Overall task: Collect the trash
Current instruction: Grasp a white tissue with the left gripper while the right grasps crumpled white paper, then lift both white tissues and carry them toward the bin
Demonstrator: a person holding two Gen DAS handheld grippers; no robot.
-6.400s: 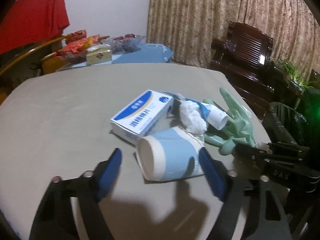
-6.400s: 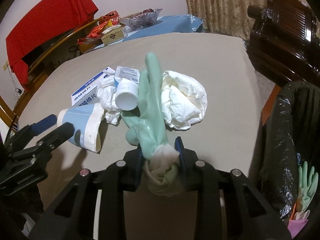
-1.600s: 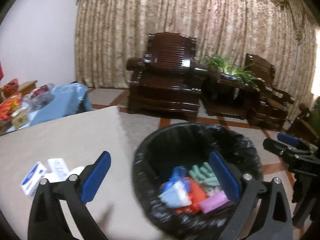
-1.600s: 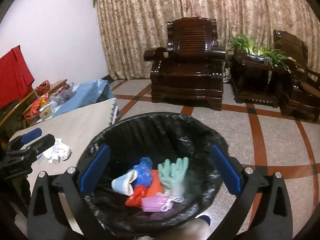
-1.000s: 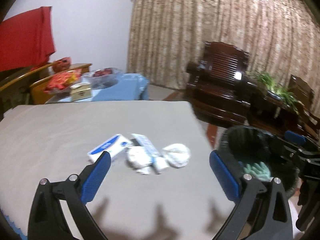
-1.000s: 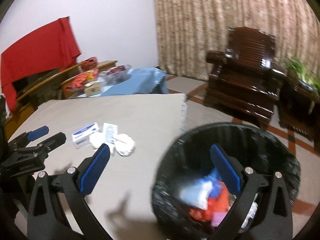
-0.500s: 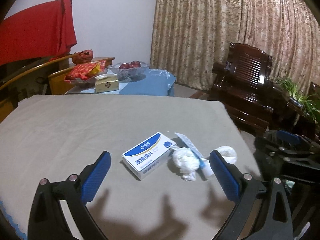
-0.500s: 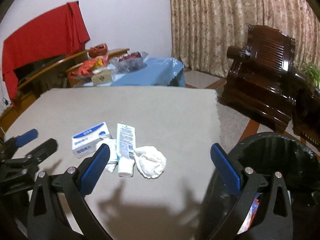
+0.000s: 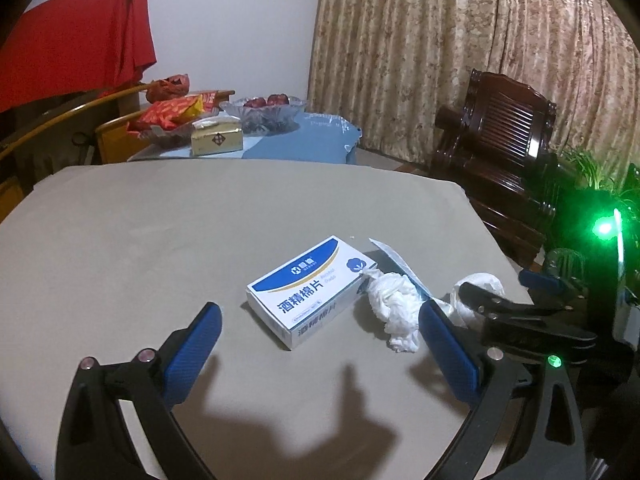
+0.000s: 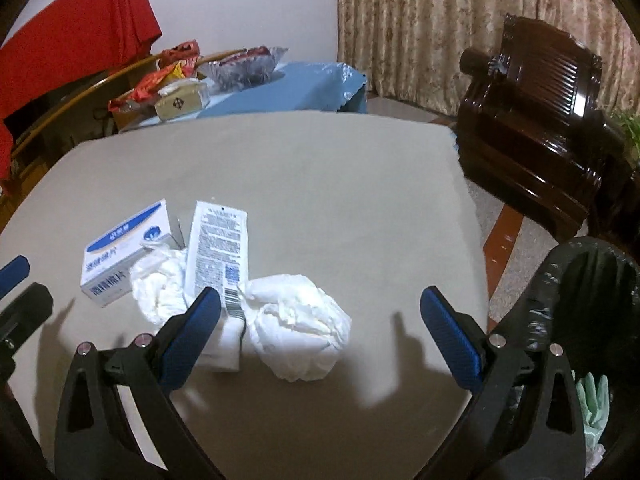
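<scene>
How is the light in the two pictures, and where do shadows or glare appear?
Left wrist view: dim indoor light, a green glare at the right edge, and shadows of the left hand-held gripper on the grey table. Right wrist view: the same dim light, finger shadows beside the crumpled tissue, and curved fisheye edges.

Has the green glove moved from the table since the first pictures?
Yes. It lay on the table beside the tube; now it is inside the bin, where the glove shows.
</scene>
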